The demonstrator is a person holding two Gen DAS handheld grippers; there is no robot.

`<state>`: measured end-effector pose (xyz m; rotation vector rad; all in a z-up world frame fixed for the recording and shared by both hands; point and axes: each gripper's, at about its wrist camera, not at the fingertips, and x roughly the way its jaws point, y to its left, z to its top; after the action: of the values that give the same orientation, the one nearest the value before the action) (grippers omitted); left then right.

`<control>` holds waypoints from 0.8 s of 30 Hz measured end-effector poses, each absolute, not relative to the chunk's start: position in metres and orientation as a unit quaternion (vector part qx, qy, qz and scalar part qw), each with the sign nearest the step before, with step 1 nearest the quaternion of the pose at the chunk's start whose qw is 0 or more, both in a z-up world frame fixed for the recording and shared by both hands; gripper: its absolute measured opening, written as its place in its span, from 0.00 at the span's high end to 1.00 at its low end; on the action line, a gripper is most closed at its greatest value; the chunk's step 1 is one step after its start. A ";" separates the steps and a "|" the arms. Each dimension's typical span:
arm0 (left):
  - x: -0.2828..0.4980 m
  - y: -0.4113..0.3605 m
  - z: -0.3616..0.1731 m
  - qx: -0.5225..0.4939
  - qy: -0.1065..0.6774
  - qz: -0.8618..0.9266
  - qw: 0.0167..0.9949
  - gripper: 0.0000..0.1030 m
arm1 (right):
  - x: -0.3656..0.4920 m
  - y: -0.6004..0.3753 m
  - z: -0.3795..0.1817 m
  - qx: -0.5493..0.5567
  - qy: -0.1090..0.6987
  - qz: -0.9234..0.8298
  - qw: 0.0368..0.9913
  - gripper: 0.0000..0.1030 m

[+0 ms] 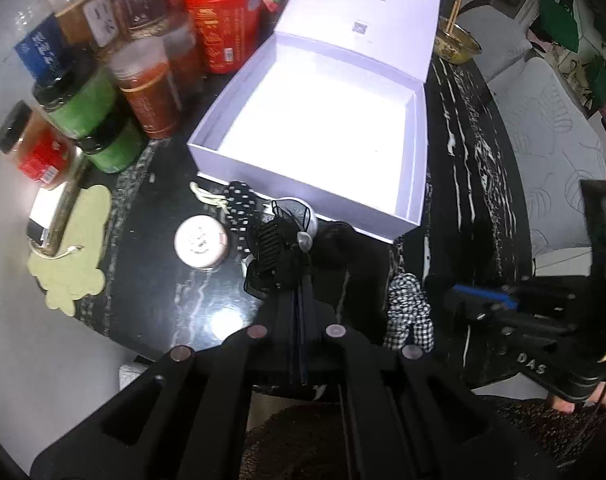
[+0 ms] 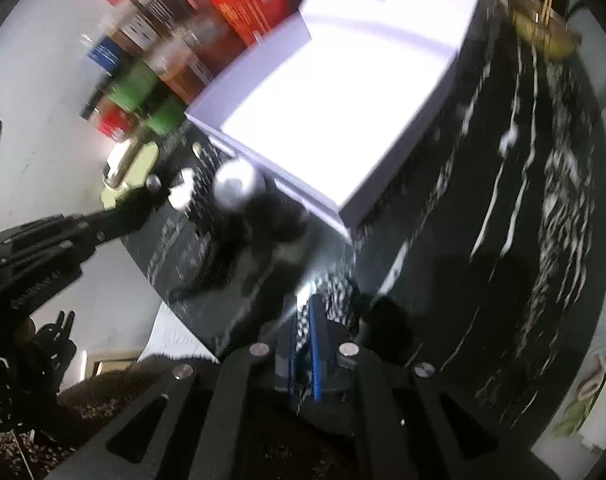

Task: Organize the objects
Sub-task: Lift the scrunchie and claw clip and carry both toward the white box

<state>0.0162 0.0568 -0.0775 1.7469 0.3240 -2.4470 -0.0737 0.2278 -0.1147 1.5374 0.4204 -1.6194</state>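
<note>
An open white box [image 1: 323,132] with its lid up stands on the black marble table [image 1: 163,300]. In front of it lie hair accessories: a polka-dot bow [image 1: 239,204], a black claw clip with black mesh [image 1: 269,242], a round pink compact [image 1: 199,242] and a black-and-white checked scrunchie [image 1: 407,312]. My left gripper [image 1: 299,276] is shut on the black claw clip and mesh. My right gripper [image 2: 303,320] is shut on the checked scrunchie [image 2: 335,296]; it also shows at the right of the left wrist view [image 1: 483,300]. The right wrist view is blurred; the box [image 2: 343,92] shows there.
Jars and tins [image 1: 143,72] crowd the table's left back. A cream cloud-shaped mat [image 1: 71,248] with a tray lies at the left edge. A gold bowl with chopsticks [image 1: 457,40] stands behind the box. Grey chairs [image 1: 543,120] stand to the right.
</note>
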 end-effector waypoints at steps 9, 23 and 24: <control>0.022 0.078 -0.092 0.577 0.116 -0.806 0.063 0.98 | -0.080 0.240 -0.141 0.630 0.175 -0.625 0.426 0.37; 0.072 0.090 -0.110 0.588 0.157 -0.780 0.143 0.98 | -0.057 0.236 -0.186 0.642 0.231 -0.585 0.439 0.37; 0.073 0.090 -0.109 0.588 0.160 -0.779 0.145 0.98 | -0.056 0.236 -0.185 0.636 0.229 -0.590 0.441 0.37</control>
<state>0.0730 0.0896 -0.1090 1.6949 0.4609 -2.2453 -0.0559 0.2355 -0.1850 1.5797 0.5688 -1.4653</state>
